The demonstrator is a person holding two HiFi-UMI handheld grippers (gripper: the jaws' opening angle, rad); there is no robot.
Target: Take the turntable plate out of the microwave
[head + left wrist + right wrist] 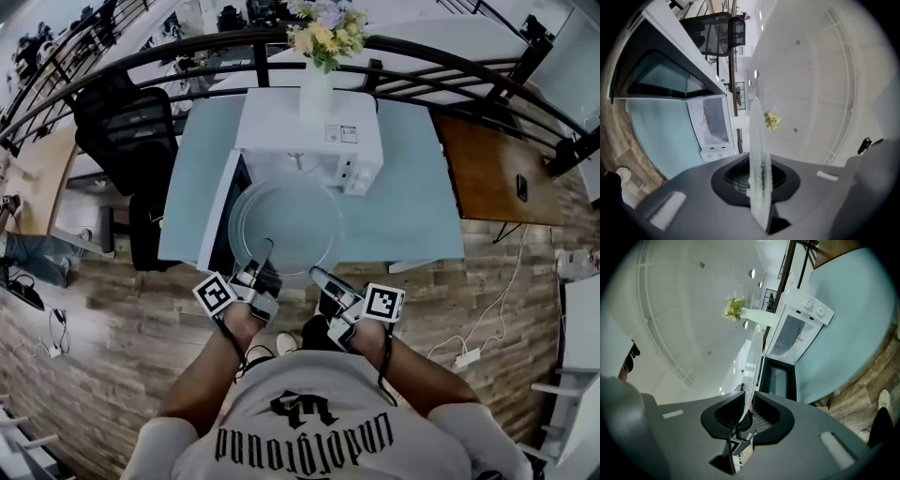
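Observation:
The round clear glass turntable plate (286, 225) hangs level in front of the white microwave (309, 141), whose door (217, 211) stands swung open to the left. My left gripper (265, 258) is shut on the plate's near-left rim. My right gripper (319, 277) is shut on its near-right rim. In the left gripper view the plate (757, 154) shows edge-on, pinched between the jaws of the left gripper (757, 180). The right gripper view shows the thin plate edge (751, 366) clamped in the right gripper (744, 416), with the open microwave (797, 333) beyond.
The microwave stands on a pale blue table (412, 206). A white vase of flowers (319, 84) sits on top of it. A black office chair (127, 127) is at the left, a brown desk (483, 169) at the right, a dark railing (450, 70) behind.

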